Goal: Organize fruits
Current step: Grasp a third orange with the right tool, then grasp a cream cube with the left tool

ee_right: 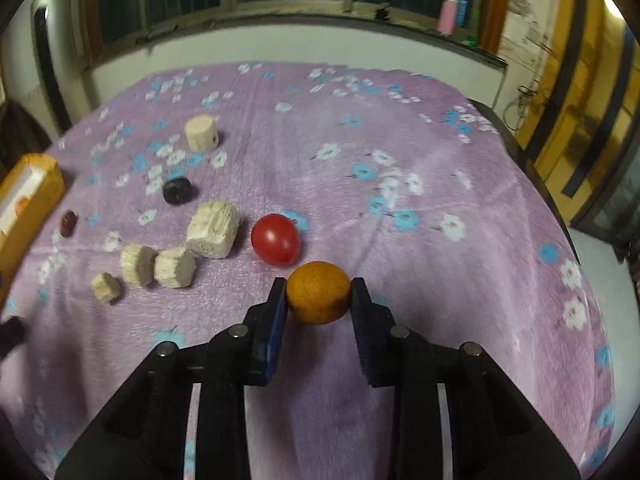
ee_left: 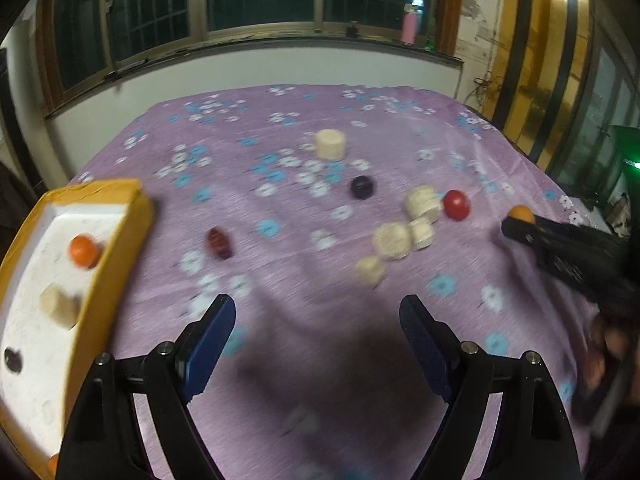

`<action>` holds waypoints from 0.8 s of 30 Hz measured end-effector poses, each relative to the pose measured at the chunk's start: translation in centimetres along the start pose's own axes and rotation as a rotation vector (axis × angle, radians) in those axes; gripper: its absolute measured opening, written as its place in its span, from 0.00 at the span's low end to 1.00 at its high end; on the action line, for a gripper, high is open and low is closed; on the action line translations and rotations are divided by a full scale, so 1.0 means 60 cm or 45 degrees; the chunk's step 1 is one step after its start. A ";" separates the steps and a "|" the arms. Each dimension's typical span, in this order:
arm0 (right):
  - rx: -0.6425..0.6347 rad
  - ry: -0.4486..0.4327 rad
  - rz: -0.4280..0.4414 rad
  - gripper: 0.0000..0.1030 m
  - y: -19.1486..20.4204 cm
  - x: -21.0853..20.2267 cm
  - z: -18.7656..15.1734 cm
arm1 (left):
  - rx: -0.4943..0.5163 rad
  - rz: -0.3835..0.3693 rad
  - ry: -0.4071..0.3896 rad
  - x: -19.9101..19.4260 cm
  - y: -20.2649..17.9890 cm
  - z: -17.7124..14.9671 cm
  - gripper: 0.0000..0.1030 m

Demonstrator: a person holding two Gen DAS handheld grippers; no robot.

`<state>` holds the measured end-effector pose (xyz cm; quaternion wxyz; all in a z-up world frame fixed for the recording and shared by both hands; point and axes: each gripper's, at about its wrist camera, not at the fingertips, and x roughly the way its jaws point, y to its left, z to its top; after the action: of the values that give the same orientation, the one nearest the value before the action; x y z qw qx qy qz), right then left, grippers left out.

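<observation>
Orange fruit (ee_right: 319, 298) pinched at right gripper (ee_right: 319, 300) tips | red tomato (ee_right: 275, 239) just ahead-left | left gripper (ee_left: 316, 320) spread, empty | risk: round fruit may slip from shallow tip hold

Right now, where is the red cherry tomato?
In the right wrist view the red cherry tomato lies on the purple cloth, just beyond and left of the orange fruit gripped by the right gripper, beside the largest pale chunk.

Small orange fruit (ee_right: 319, 298) pinched upright, red tomato (ee_right: 275, 239) just beside
</observation>
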<state>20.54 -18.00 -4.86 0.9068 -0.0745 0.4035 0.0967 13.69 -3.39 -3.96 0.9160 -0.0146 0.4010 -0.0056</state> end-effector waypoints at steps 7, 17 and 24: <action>0.119 -0.135 0.105 0.32 0.001 -0.081 -0.033 | 0.067 0.014 0.006 0.055 -0.039 0.015 0.66; 0.170 -0.212 0.228 0.32 -0.005 -0.099 -0.041 | 0.066 -0.019 0.058 0.086 -0.025 0.014 0.22; 0.164 -0.237 0.265 0.32 -0.003 -0.108 -0.042 | 0.065 -0.036 0.030 0.042 -0.013 0.000 0.21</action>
<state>14.52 -19.44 -1.72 0.9283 0.0352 0.3285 0.1704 15.39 -4.24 -5.76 0.9110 0.0033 0.4114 -0.0288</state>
